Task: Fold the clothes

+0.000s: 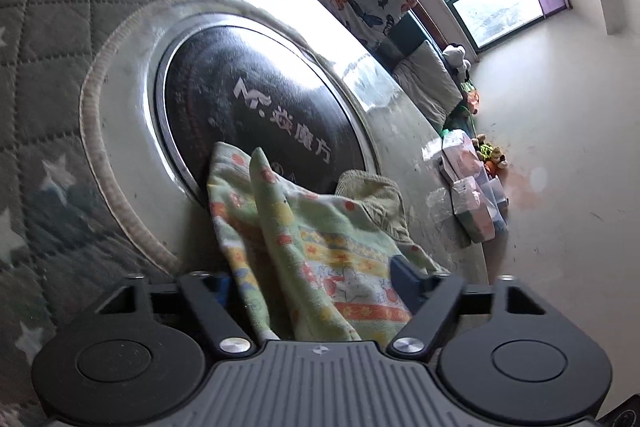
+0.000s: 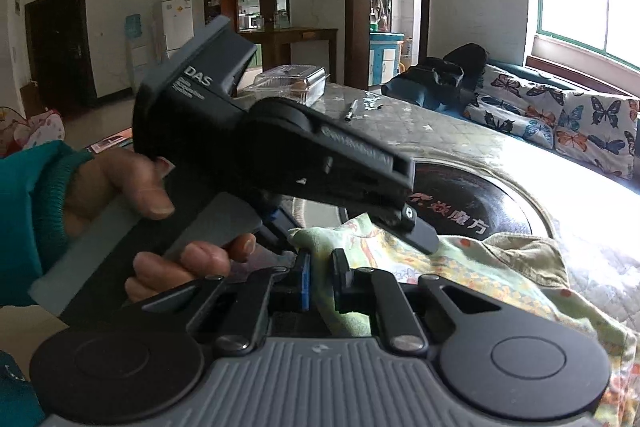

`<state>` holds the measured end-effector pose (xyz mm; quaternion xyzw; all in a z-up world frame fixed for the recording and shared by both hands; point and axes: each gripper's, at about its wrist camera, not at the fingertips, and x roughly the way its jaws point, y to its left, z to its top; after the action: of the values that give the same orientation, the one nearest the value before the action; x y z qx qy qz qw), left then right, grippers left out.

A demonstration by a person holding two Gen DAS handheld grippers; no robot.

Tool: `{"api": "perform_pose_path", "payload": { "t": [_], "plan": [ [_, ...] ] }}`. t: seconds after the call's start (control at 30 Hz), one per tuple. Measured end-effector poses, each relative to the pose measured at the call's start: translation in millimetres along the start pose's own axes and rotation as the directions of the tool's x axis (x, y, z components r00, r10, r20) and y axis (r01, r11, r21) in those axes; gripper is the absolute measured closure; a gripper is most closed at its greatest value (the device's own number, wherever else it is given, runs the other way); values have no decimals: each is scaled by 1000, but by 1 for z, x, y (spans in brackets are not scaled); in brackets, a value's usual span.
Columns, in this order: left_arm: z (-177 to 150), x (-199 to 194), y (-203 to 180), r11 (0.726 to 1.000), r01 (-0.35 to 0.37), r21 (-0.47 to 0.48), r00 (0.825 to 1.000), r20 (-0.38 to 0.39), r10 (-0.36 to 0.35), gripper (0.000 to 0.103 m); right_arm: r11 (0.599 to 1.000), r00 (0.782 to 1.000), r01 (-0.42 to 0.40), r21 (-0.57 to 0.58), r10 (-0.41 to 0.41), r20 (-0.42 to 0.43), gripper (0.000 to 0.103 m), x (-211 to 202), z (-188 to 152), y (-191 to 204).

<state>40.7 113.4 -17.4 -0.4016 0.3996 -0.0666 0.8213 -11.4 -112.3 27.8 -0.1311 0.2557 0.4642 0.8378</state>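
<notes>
Right up against my right wrist camera, the right gripper (image 2: 320, 277) is nipped tight on a fold of the green printed garment (image 2: 460, 267): its blue pad and black finger stand almost together with the cloth squeezed between them. From that pinch the garment runs off to the right, crumpled over the table (image 2: 460, 131), its far edge lying on the dark round inlay (image 2: 480, 195) with the white lettering.

Over on my left wrist camera, the left gripper (image 1: 316, 279) stands half wide, and the same garment (image 1: 312, 235) rises up between its fingers (the left finger is mostly hidden behind the cloth, so I cannot tell whether that pad touches). On the right finger the cloth lies against the inner face. Two peaks of fabric stand tilted ahead of the fingers, leaning over the rim of the inlay (image 1: 256, 107).

From the right camera I see the left gripper (image 2: 416, 231) side-on, its tip down on the garment just above my right fingers, with the person's hand (image 2: 160, 195) in a teal sleeve (image 2: 36, 211) on its handle.
</notes>
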Motion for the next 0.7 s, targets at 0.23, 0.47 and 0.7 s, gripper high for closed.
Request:
{"api": "perform_pose_path", "payload": {
  "t": [0.23,0.47,0.7],
  "plan": [
    [-2,5,8,1000,-17,-20,1000,-13,17,84,1000,1000,0,23,0,5,82,-7,-4,-8],
    [-3,4,11,1000,-21,-18,1000,-12,21,85,982,988,153,107,-153,-11,68,-24,-19,-54],
    [-3,4,8,999,-35,4,999,-10,35,86,878,919,394,272,-382,-98,59,-43,-59,-130]
  ]
}}
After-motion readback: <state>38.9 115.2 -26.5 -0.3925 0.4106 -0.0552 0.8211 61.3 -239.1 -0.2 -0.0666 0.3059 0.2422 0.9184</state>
